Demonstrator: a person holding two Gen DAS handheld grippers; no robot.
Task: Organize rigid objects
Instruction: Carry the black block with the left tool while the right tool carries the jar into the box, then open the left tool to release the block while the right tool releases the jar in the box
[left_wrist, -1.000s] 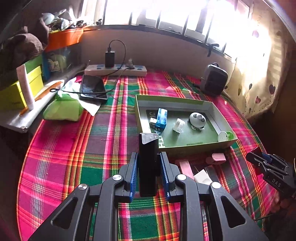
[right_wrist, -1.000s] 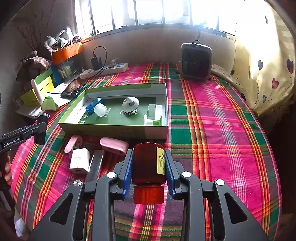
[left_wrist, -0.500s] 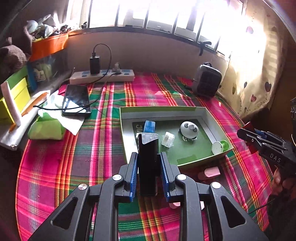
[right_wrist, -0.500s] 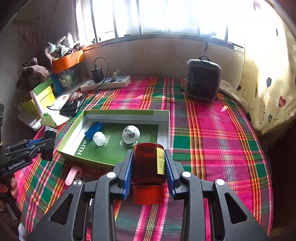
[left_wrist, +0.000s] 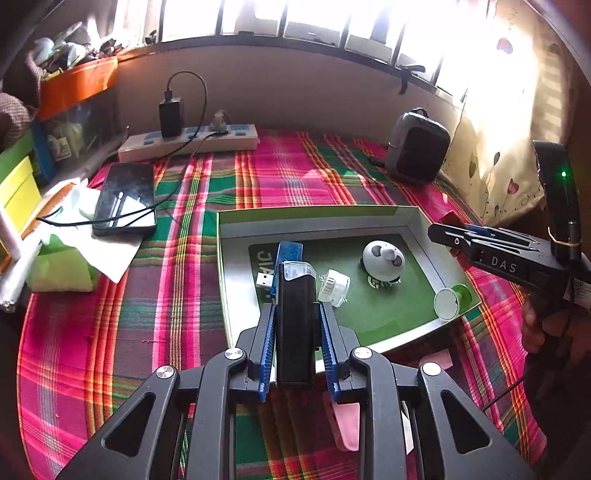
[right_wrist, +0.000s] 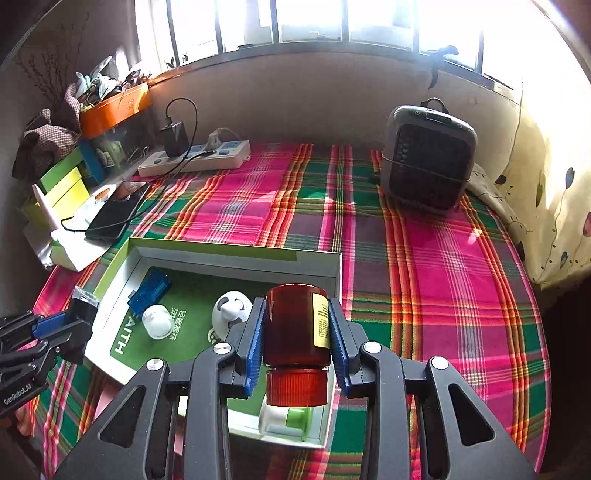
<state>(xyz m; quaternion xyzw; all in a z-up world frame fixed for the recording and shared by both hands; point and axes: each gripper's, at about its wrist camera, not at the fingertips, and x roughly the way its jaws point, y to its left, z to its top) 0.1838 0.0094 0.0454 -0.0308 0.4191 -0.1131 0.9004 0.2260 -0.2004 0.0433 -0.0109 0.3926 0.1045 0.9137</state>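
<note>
My left gripper (left_wrist: 297, 314) is shut on a black lighter (left_wrist: 295, 325) with a clear cap, held over the near left wall of the green-lined box (left_wrist: 317, 212). My right gripper (right_wrist: 297, 317) is shut on a red bottle (right_wrist: 295, 328) with a yellow label, cap toward the camera, above the box's (right_wrist: 236, 254) near right part. Inside the box lie a blue USB drive (left_wrist: 286, 254), a small clear jar (left_wrist: 334, 288), a white panda-faced ball (left_wrist: 382, 258) and a white-and-green spool (left_wrist: 450, 301). The right gripper (left_wrist: 443, 232) also shows at the right edge of the left wrist view.
A plaid cloth (right_wrist: 436, 258) covers the bed. A grey heater (right_wrist: 424, 158) stands at the back right, a power strip (left_wrist: 188, 142) and phone (left_wrist: 123, 199) at the back left. Pink items (left_wrist: 345, 421) lie before the box. Boxes and clutter line the left side.
Both grippers have moved forward over the box with their loads. The box now lies under and just ahead of them. The pink and white items have slid beneath the frames.
</note>
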